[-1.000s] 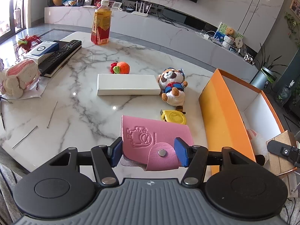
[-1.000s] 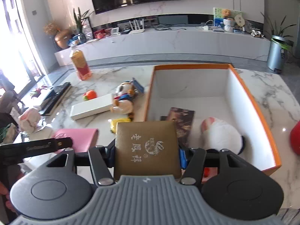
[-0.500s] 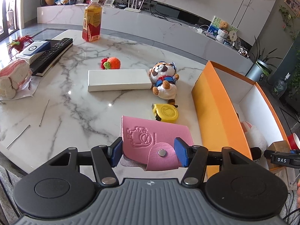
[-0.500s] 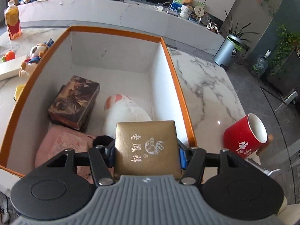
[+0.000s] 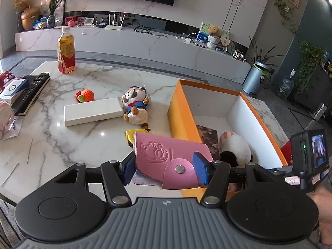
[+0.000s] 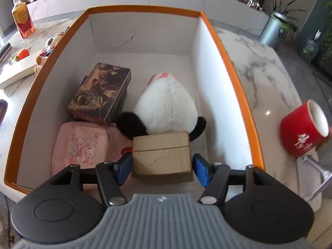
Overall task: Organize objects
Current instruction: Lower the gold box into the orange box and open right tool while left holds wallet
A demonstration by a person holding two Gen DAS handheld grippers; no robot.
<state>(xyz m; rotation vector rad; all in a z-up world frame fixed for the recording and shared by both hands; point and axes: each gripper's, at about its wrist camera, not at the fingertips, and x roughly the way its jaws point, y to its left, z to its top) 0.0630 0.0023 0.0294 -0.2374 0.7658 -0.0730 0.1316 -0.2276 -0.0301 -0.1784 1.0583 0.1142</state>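
My left gripper (image 5: 164,170) is shut on a pink snap wallet (image 5: 166,157), held above the table beside the orange box's (image 5: 180,112) near left wall. My right gripper (image 6: 161,166) is over the near end of the orange box (image 6: 234,66); its jaws stand slightly wider than the brown case (image 6: 161,153), which is tipped forward between them with small gaps on both sides. Inside the box lie a dark printed box (image 6: 99,91), a white plush (image 6: 166,105) and a pink pouch (image 6: 81,145).
On the marble table (image 5: 87,145) lie a plush dog (image 5: 136,105), a white flat box (image 5: 93,114), a yellow tape measure (image 5: 129,134), an orange knitted toy (image 5: 85,95), a drink bottle (image 5: 66,51) and remotes (image 5: 31,91). A red mug (image 6: 305,128) lies right of the box.
The right gripper moved over the box, tilted down and opened; the brown case has tipped forward between the jaws. The left gripper carried the pink wallet right, toward the box.
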